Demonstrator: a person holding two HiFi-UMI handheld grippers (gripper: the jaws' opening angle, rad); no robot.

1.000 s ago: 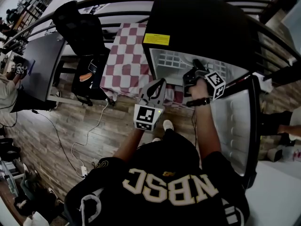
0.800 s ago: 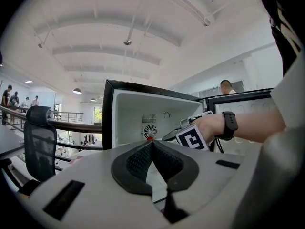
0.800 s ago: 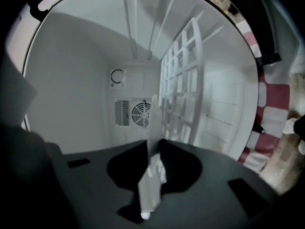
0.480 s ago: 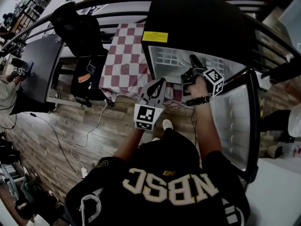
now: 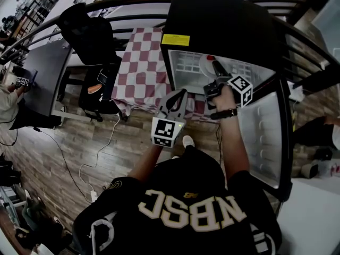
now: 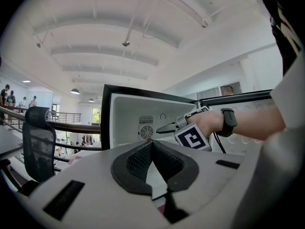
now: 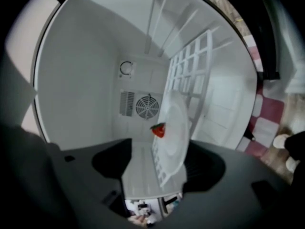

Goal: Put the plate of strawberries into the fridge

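- Inside the white fridge (image 7: 81,80), on the wire shelf (image 7: 190,75): plate (image 7: 174,123) lying flat toward the shelf's front, one strawberry (image 7: 158,130) visible by its rim, well short of the fan grille (image 7: 147,106)
- Either side of the plate's near rim, right gripper (image 7: 159,173) with jaws opening, spread wide, pads not pressing on it; judged let go
- Lower and outside the fridge mouth, left gripper (image 6: 152,146) with jaws shut tip to tip on nothing
- Worst risk: dragging the plate forward off the shelf, caused by a pad catching the rim on a slanted pull-back
- Next: rolling the strawberry off, caused by any jolt to a smooth plate with loose fruit near its edge
- Also: knocking the marker cube (image 5: 240,89) against the fridge ceiling or side wall, caused by lifting or swinging the wrist in a tight compartment
- Open room straight back toward the body, along the jaws' own line; open door (image 5: 263,137) bounding it at the right, left gripper and checked cloth (image 5: 141,62) at the left
- Before swinging the door, best to get both grippers clear of the mouth
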